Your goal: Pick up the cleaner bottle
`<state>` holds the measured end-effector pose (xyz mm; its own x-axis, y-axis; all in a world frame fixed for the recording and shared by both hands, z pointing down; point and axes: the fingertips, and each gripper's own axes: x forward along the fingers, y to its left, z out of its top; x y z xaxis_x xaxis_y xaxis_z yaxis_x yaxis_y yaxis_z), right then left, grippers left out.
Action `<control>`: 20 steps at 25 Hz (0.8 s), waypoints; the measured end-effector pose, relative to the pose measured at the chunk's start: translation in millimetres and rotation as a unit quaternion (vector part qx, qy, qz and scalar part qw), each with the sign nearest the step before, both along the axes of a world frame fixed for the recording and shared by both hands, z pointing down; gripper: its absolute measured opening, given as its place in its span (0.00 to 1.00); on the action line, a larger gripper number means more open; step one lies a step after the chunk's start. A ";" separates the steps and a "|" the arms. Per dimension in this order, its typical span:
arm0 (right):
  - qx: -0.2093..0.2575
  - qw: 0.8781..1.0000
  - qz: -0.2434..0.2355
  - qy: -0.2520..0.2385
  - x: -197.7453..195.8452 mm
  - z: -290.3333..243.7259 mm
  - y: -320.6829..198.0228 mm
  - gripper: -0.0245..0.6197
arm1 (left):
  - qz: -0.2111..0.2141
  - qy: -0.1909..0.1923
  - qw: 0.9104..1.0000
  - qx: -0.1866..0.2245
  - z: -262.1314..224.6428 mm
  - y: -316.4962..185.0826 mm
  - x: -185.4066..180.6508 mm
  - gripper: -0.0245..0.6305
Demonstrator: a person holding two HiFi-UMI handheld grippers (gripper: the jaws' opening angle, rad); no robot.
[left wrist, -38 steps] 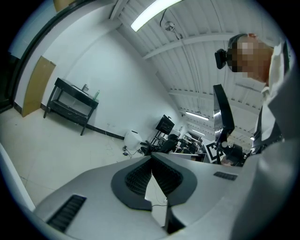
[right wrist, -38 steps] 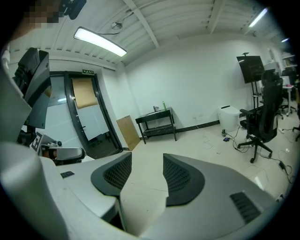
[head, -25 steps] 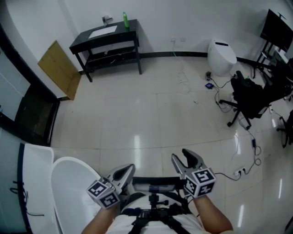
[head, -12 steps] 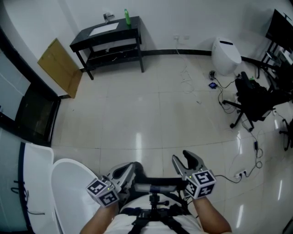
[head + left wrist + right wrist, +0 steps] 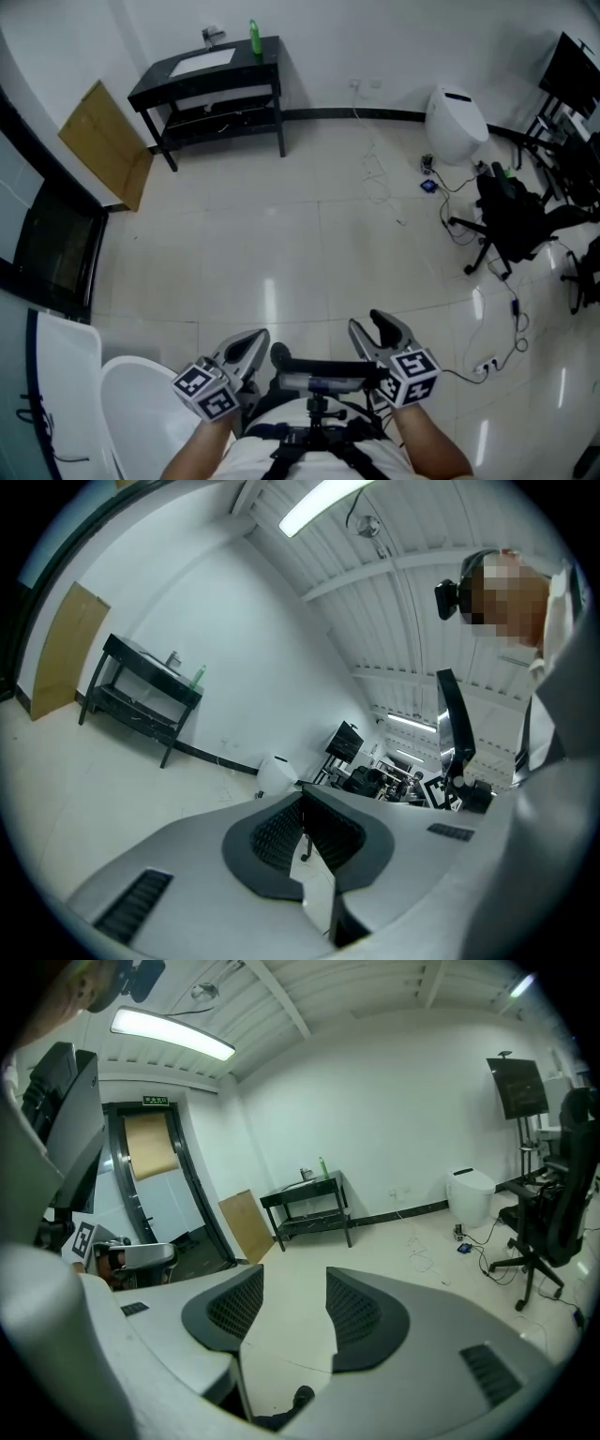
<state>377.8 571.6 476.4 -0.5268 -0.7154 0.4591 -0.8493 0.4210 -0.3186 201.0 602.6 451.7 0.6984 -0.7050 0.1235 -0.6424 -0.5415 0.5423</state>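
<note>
1. Pale glossy floor and white walls. A black table (image 5: pixel 159 84) stands against the far wall, well apart from the person.
2. Cleaner bottle (image 5: pixel 253 37): green, upright on the table top near its back right corner. It is near a white rectangular inset (image 5: pixel 202 64); basin or panel, cannot tell. The bottle's contents cannot be made out.
3. White tub-like shell (image 5: pixel 141 403) at the lower left of the head view, its inside plain white.
4. White rounded unit (image 5: pixel 457 120) against the far wall to the right. A black office chair (image 5: pixel 511 211) and loose cables (image 5: pixel 380 169) lie on the floor around it.
5. Left gripper (image 5: pixel 251 337): held low, close to the body, pointing almost level toward the far wall. Its jaws are drawn together with the tips meeting, and it grips nothing.
6. Right gripper (image 5: pixel 377 328): alongside the left one, tipped somewhat downward. Its jaws stand wide apart, with only floor showing between them.
7. Both grippers are well apart from the cleaner bottle, which stands untouched on the table.
</note>
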 end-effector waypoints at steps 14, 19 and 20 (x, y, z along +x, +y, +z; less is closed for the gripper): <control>0.005 1.000 0.008 0.009 -90.0 -13.0 -93.3 0.37 | 0.013 0.009 1.000 0.005 -5.5 -91.2 -89.4 0.04; 0.012 1.000 0.014 0.006 -116.5 -18.0 -114.4 0.37 | 0.021 0.007 1.000 0.005 -3.3 -107.3 -113.6 0.04; 0.012 1.000 0.015 0.006 -119.7 -18.1 -116.5 0.37 | 0.021 0.008 1.000 0.004 -2.1 -109.2 -117.0 0.04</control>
<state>258.1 455.1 458.2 -0.4998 -0.7413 0.4479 -0.8652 0.4032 -0.2982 84.0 493.4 449.6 0.7294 -0.6758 0.1064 -0.6103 -0.5725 0.5475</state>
